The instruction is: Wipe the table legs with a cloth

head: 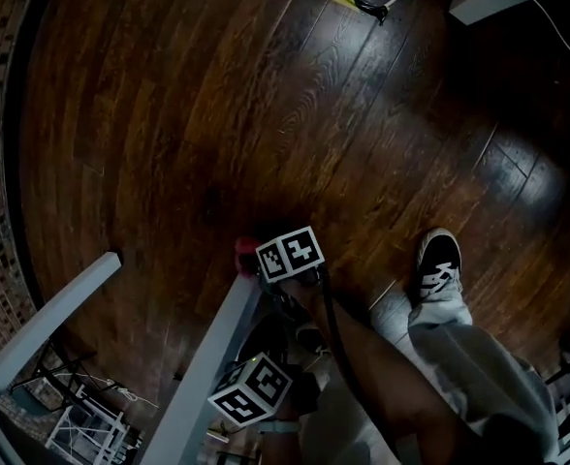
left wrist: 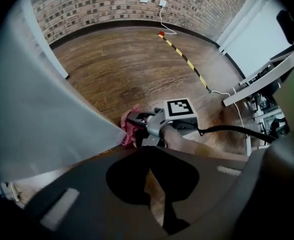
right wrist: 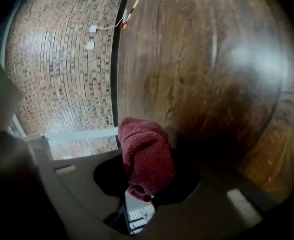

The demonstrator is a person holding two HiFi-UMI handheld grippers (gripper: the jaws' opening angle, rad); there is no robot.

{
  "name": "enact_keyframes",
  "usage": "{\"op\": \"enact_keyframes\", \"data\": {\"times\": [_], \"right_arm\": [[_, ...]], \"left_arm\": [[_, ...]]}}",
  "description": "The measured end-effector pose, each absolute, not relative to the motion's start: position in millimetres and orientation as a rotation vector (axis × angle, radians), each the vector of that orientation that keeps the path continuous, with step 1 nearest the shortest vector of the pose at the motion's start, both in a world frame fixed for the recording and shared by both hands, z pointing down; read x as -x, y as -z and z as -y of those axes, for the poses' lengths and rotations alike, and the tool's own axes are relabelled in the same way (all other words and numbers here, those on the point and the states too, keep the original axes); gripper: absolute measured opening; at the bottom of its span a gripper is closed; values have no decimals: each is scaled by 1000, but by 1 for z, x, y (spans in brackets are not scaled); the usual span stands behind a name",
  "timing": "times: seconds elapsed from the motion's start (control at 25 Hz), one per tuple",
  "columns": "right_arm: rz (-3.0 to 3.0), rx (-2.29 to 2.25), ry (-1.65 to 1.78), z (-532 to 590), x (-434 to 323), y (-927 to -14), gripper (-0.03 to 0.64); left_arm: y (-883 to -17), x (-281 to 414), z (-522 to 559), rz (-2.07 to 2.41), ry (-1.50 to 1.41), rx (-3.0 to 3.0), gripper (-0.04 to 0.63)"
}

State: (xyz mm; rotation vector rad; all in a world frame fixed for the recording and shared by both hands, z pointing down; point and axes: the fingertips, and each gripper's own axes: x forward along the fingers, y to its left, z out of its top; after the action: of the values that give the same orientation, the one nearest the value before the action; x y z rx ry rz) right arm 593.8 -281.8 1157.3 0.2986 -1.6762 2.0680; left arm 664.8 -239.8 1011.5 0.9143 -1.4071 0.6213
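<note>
Dark brown plank flooring [head: 266,95] fills the head view, with a curved brick wall [left wrist: 112,4] behind it and a yellow-and-black striped strip [left wrist: 187,59] running across the boards toward the upper right of the left gripper view. At the lower left of the head view a pale grey metal bench leg [head: 207,366] slants up toward the centre. The right tool [right wrist: 139,194] is clamped on a bunched dark red fluffy cloth [right wrist: 146,156], which sticks up out of its jaws in the middle of the right gripper view. In the left gripper view this cloth [left wrist: 131,129] sits at the tip of the right tool, pressed up to the right edge of the leg [left wrist: 47,109]; in the head view it [head: 243,250] shows at the leg's upper end, just left of the marker cube. The left tool [left wrist: 149,181], lower in the frame, has its jaws drawn together with nothing between them
</note>
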Motion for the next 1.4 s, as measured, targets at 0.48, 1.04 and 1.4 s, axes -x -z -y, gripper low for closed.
{"op": "enact_keyframes", "data": {"times": [0.48, 1.04, 1.4], "right_arm": [[1706, -50, -1760, 259, -566, -1137, 87], [1808, 177, -1733, 262, -559, -891, 87], [1898, 231, -1706, 266, -559, -712, 86]], "left_arm": [[-994, -669, 227, 1411, -661, -915, -3], [-820, -677, 208, 1559, -593, -924, -3], [-706, -755, 168, 1488, -473, -962, -3]]}}
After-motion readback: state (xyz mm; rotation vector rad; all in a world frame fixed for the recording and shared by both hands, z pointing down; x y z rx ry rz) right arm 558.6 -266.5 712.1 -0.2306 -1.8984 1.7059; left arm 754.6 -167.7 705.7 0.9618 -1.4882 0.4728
